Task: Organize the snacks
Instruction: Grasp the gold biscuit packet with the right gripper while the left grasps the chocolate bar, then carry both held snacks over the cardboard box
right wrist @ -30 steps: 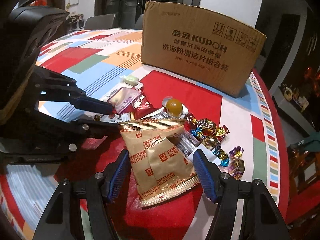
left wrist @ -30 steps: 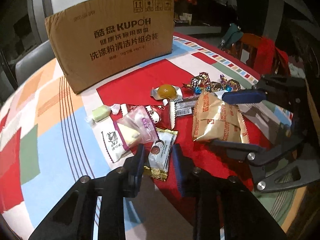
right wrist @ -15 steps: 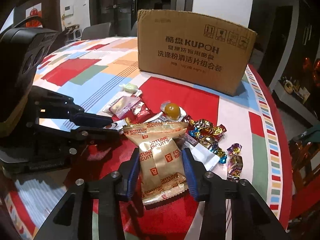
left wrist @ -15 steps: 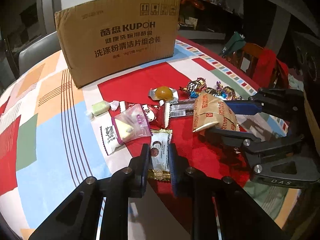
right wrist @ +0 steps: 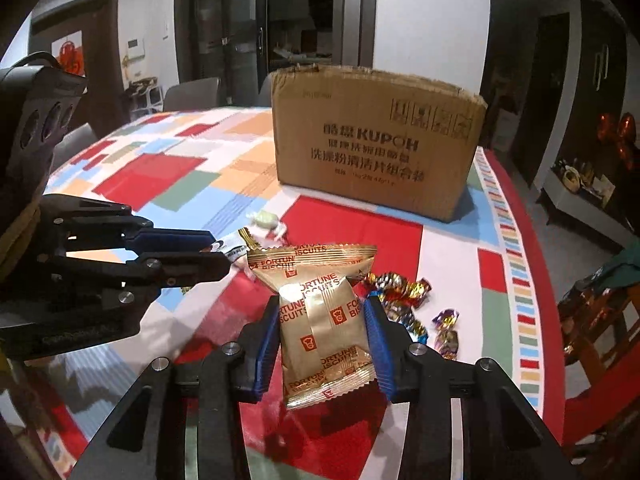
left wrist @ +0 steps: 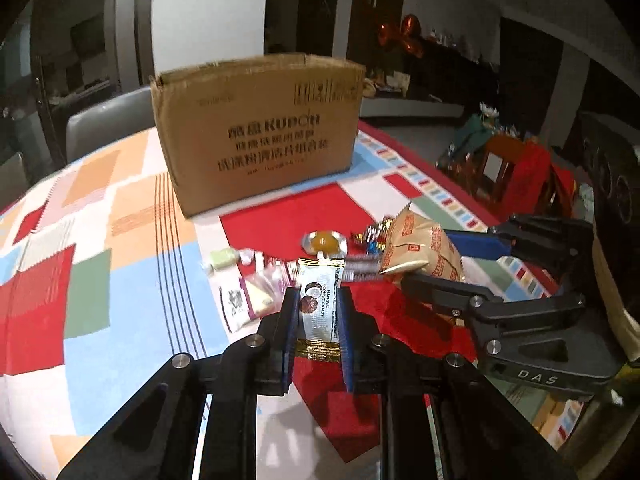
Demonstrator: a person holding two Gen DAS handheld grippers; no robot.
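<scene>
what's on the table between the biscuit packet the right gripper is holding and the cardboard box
In the right wrist view, only bare red tablecloth lies between the Fortune Biscuits packet and the cardboard box.

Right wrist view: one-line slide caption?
Right gripper clamps a Fortune Biscuits packet above the tablecloth, cardboard box behind.

Your left gripper (left wrist: 318,312) is clamped on a small coconut candy packet (left wrist: 320,306), its gold-edged ends sticking out above and below the blue pads, lifted clear of the patchwork tablecloth (left wrist: 100,240). To its right your right gripper (left wrist: 432,258) pinches a tan biscuit packet (left wrist: 420,252) — also off the cloth. Behind them lie the loose snacks: a green wrapped sweet (left wrist: 224,259), a pink-edged pouch (left wrist: 260,296), an orange jelly cup (left wrist: 325,241) and foil candies (left wrist: 372,236) — with the cardboard box (left wrist: 260,132) standing further back.
</scene>
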